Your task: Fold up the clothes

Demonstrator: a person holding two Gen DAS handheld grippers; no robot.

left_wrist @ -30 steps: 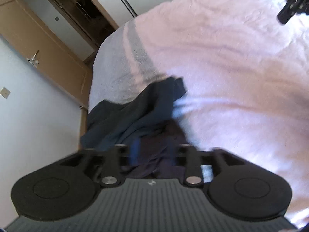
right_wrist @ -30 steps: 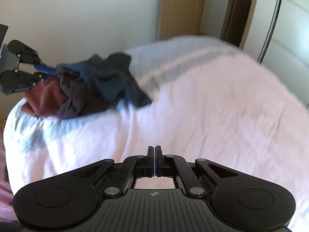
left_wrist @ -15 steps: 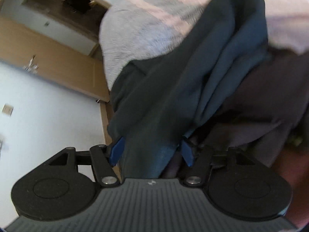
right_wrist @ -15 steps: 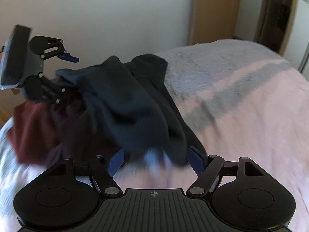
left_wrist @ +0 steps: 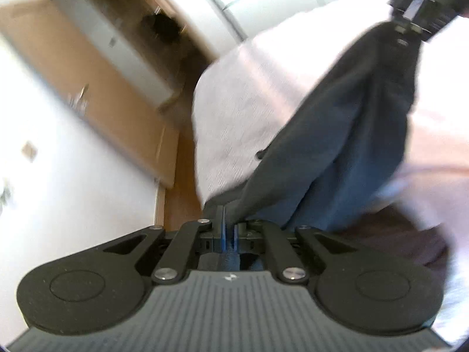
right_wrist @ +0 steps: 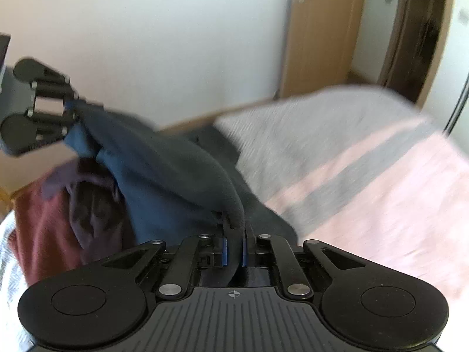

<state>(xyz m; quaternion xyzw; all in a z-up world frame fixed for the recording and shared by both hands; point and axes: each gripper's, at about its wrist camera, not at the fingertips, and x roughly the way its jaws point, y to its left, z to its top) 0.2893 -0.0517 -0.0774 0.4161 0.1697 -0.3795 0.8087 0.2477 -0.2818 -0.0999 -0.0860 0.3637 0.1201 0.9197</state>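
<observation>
A dark blue garment (left_wrist: 337, 152) hangs stretched between my two grippers above the bed. My left gripper (left_wrist: 227, 228) is shut on one edge of it; it also shows in the right wrist view (right_wrist: 70, 111). My right gripper (right_wrist: 234, 243) is shut on another edge of the dark blue garment (right_wrist: 164, 176); it shows at the top right of the left wrist view (left_wrist: 410, 26). A maroon garment (right_wrist: 38, 220) and a dark purple one (right_wrist: 91, 205) lie in a heap on the bed below.
The bed (right_wrist: 366, 182) has a pink and grey striped cover. A wooden door (right_wrist: 319, 29) and a white wall (right_wrist: 146, 44) stand beyond the bed. A dark doorway (left_wrist: 152, 38) is in the left wrist view. Wooden floor (left_wrist: 178, 193) runs beside the bed.
Both grippers closed on the dark blue garment and lifted it off the heap. It now hangs stretched between them. The views are blurred by motion.
</observation>
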